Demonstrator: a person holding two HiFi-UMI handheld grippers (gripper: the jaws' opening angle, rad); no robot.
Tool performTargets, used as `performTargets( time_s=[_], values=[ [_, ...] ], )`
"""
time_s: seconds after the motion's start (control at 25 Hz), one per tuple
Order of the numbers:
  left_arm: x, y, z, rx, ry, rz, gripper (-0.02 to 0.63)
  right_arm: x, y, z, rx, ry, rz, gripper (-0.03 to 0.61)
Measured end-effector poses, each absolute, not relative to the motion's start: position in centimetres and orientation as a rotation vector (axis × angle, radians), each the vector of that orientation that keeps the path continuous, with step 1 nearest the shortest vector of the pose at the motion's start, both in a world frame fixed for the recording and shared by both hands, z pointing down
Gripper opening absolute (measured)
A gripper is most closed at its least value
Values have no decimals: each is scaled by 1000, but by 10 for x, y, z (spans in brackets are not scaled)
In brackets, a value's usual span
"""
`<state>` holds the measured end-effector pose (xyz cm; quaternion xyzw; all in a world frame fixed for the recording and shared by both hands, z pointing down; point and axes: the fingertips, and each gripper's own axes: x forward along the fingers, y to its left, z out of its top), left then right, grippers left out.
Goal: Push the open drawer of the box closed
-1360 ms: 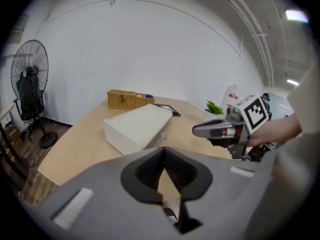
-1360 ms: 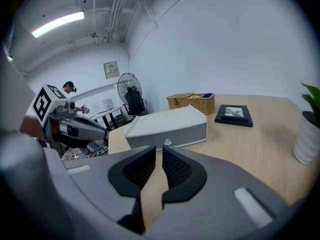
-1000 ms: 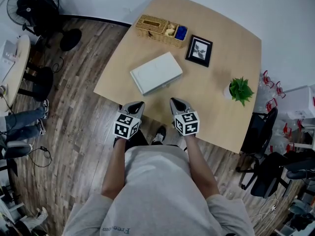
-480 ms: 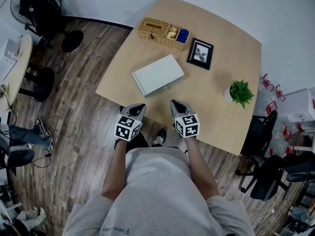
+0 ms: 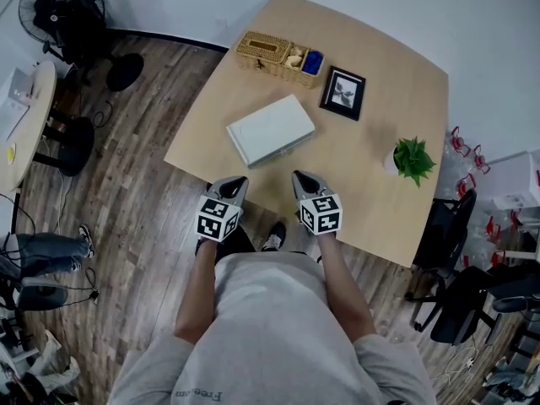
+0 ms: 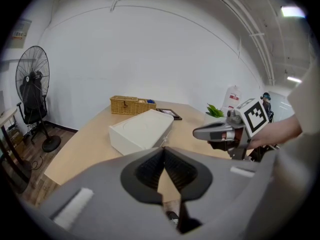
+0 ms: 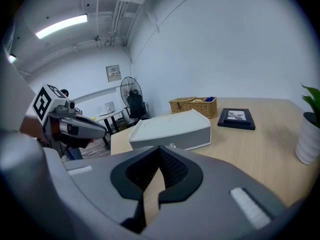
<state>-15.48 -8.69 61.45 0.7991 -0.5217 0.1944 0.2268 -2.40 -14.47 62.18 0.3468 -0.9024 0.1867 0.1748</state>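
Bystander's legs [image 5: 46, 250] moving off along floor. You're holding left gripper [image 5: 234, 184] and right gripper [image 5: 304, 178] pinched closed, empty, over table [image 5: 380, 201] near edge. Box [image 5: 271, 129] sitting mid-table just ahead, drawer front facing you, right gripper seeming squarer to it.

The right gripper [image 7: 159, 149], jaws together, faces the white box [image 7: 172, 129].

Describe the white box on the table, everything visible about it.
The white box is a flat, rectangular case with rounded corners, plastic-looking. It lies flat on the wooden table, turned at an angle, near the front edge. A small knob sits on its front face. How far its drawer stands out is hard to tell. Only the table touches it.
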Motion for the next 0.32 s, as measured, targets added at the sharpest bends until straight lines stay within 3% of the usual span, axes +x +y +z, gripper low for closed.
performTargets(
  time_s=[0.32],
  values=[
    [-155, -93, 609, 2202, -1451, 541, 52, -25, -148, 620, 975, -2567, 543, 2]
  ],
)
